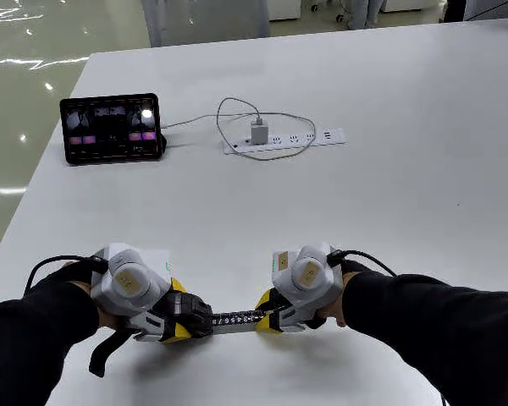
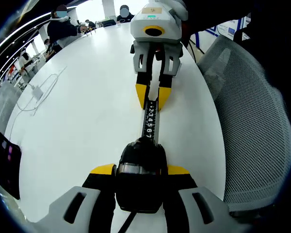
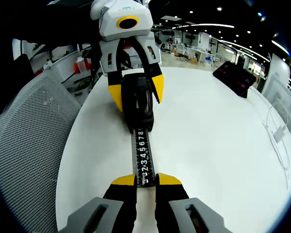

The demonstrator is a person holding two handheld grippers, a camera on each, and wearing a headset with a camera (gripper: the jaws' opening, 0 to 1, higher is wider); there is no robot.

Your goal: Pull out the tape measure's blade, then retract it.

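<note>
A black tape measure case [image 1: 192, 315] rests near the table's front edge, with my left gripper [image 1: 179, 317] shut on it. In the left gripper view the case [image 2: 141, 172] sits between the yellow-tipped jaws. A short length of blade [image 1: 237, 319] with black numbered markings runs from the case to my right gripper [image 1: 267, 321], which is shut on the blade's end. The right gripper view shows the blade [image 3: 142, 154] leading from my jaws to the case [image 3: 137, 103]. The blade [image 2: 151, 120] lies just above the white table [image 1: 339, 211].
A black tablet [image 1: 111, 128] with a lit screen stands at the back left. A white power strip [image 1: 286, 140] with a charger and looped cable lies behind the grippers. A grey mesh chair [image 2: 254, 121] is beside the table's near edge.
</note>
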